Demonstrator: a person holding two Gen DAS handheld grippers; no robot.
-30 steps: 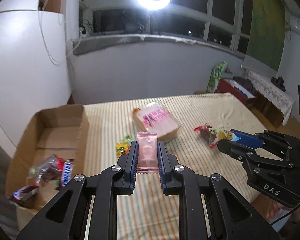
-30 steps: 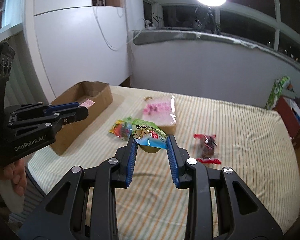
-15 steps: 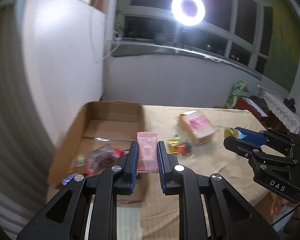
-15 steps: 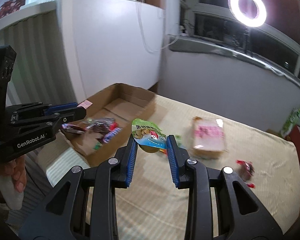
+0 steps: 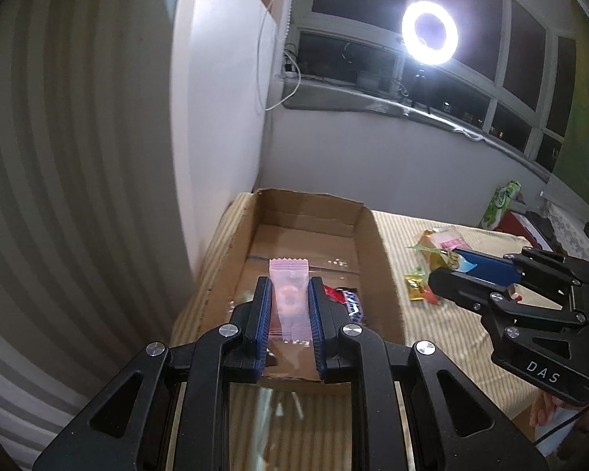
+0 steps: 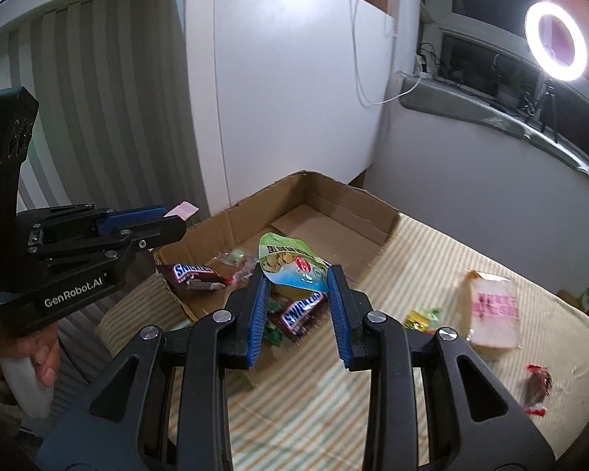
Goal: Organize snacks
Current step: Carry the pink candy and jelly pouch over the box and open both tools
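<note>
My left gripper (image 5: 289, 294) is shut on a pink snack packet (image 5: 290, 298) and holds it above the near end of the open cardboard box (image 5: 377, 251). My right gripper (image 6: 296, 278) is shut on a green and blue chip bag (image 6: 290, 265), held above the box's near right corner (image 6: 377, 216). Snickers bars (image 6: 192, 274) and other wrapped snacks lie in the box. The right gripper also shows in the left wrist view (image 5: 451, 274), the left gripper in the right wrist view (image 6: 172, 223).
On the striped cloth lie a pink bread pack (image 6: 491, 314), a yellow-green candy packet (image 6: 420, 316) and a red-brown wrapper (image 6: 536, 386). A white wall and a striped radiator panel stand close behind the box. A ring light (image 5: 430, 33) shines at the window.
Both grippers have swung left with their packets, from above the cloth to above the cardboard box. The loose snacks on the cloth have stayed in place.
</note>
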